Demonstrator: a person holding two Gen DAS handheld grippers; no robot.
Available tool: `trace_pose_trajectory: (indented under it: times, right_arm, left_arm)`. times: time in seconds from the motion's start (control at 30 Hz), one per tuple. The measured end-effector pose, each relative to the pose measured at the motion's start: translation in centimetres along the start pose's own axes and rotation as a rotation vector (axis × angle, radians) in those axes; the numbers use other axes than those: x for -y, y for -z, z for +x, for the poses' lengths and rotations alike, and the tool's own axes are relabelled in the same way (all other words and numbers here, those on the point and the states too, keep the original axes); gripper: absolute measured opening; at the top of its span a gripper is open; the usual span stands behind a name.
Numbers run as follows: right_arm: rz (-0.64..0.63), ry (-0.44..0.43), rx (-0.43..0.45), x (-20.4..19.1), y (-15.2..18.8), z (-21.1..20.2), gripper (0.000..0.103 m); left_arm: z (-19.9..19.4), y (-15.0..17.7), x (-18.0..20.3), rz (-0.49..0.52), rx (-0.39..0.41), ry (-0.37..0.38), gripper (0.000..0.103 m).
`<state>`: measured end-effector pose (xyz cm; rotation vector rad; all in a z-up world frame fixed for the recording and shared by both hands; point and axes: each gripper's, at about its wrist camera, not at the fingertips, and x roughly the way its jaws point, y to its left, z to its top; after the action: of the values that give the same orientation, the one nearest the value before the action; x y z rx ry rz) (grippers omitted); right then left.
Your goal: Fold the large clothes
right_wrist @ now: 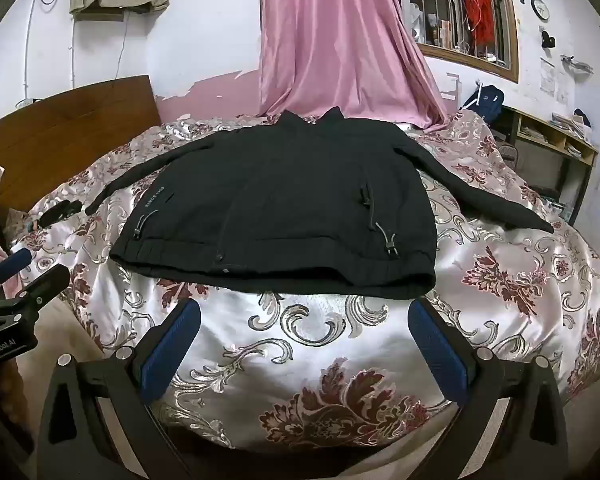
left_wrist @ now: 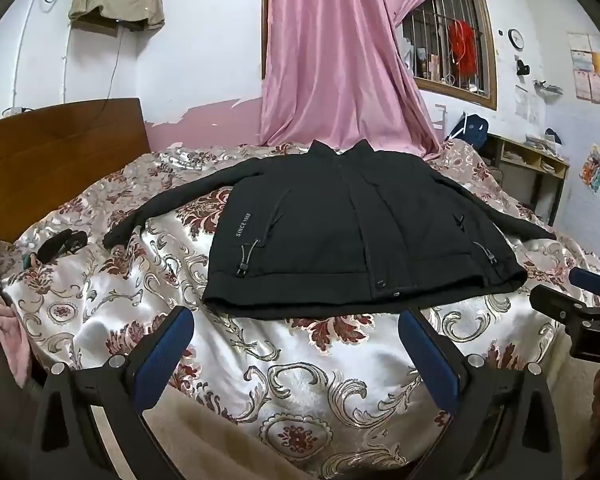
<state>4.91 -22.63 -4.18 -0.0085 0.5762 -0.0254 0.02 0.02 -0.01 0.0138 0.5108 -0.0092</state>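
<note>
A black jacket [left_wrist: 340, 232] lies flat, front up, sleeves spread, in the middle of both frames on a floral satin bedspread [left_wrist: 300, 380]. The left gripper [left_wrist: 296, 320] and right gripper [right_wrist: 304, 312] sit at the lower edge, jaws spread wide, nothing between them, just short of the jacket's hem. A pink curtain [left_wrist: 332, 60] hangs above.

Black jacket [left_wrist: 340, 232] lies flat on bed, front side up, collar toward far curtain, hem toward camera. Front closed, placket runs down middle. Both sleeves spread out to sides, slanting down toward near edge. White print "SINCE 1968" along one side of front. Drawcord toggles hang near hem on both sides. Same jacket [right_wrist: 276, 208] unfolded in right wrist view
</note>
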Motion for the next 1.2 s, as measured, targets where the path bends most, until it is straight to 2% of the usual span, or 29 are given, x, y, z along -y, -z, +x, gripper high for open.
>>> trace_pose_trajectory:
  times: [1.2]
  right_arm:
    - [0.002, 0.001, -0.005, -0.05, 0.03, 0.37, 0.102]
  left_arm:
    - [-0.38, -0.03, 0.42, 0.012, 0.014, 0.004, 0.103]
